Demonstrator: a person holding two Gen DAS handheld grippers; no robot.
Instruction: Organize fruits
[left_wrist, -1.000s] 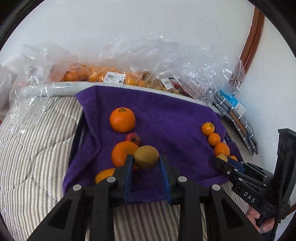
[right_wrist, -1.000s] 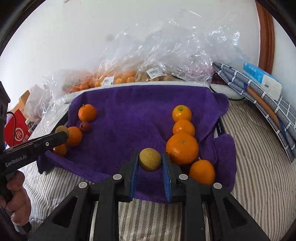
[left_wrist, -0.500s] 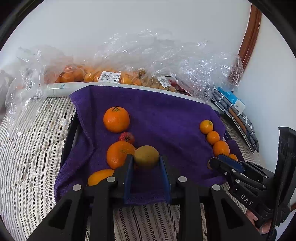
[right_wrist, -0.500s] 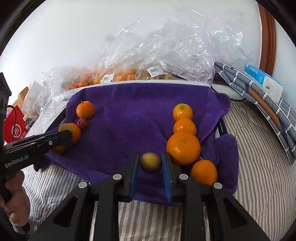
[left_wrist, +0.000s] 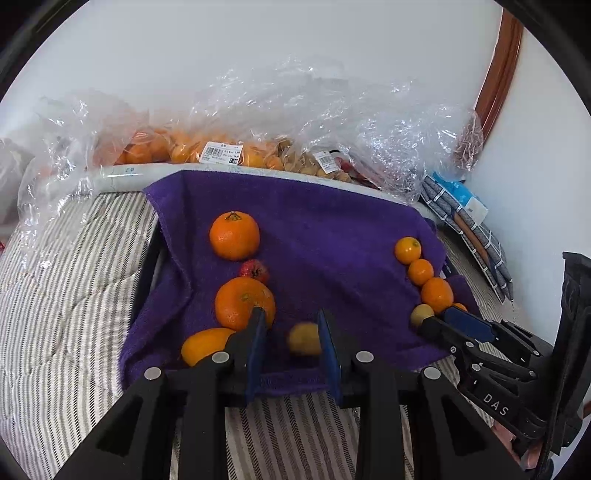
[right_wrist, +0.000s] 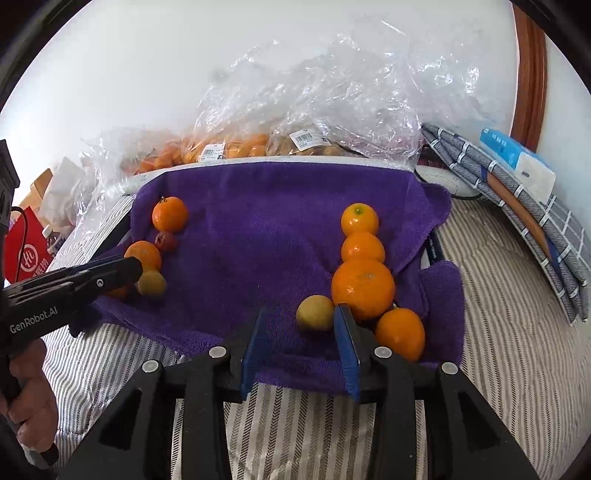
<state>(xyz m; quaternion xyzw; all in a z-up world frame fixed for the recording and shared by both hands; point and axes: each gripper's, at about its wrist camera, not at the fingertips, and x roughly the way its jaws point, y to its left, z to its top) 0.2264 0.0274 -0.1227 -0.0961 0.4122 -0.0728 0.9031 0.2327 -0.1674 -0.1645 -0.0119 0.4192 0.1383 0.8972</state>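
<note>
A purple towel (left_wrist: 332, 251) (right_wrist: 266, 236) lies on the striped bed. My left gripper (left_wrist: 291, 332) is open; a small yellow-brown fruit (left_wrist: 304, 339) lies loose between its fingers, blurred, by the towel's front edge. Oranges (left_wrist: 244, 303) and a small red fruit (left_wrist: 254, 269) form a line on the left. My right gripper (right_wrist: 301, 332) is open; another yellow-brown fruit (right_wrist: 315, 312) rests on the towel between its fingers, next to a line of oranges (right_wrist: 362, 288). Each gripper shows in the other view: the right (left_wrist: 439, 321), the left (right_wrist: 125, 271).
Clear plastic bags of oranges (left_wrist: 207, 151) and small brown fruits (right_wrist: 314, 144) lie along the wall behind the towel. Folded grey checked cloth (right_wrist: 517, 206) with a blue-white box (right_wrist: 517, 162) sits at the right. A red bag (right_wrist: 31, 254) is at the far left.
Both grippers have opened and let go of their yellow-brown fruits, which now lie on the towel by the front edge. Both grippers have drawn back slightly.
</note>
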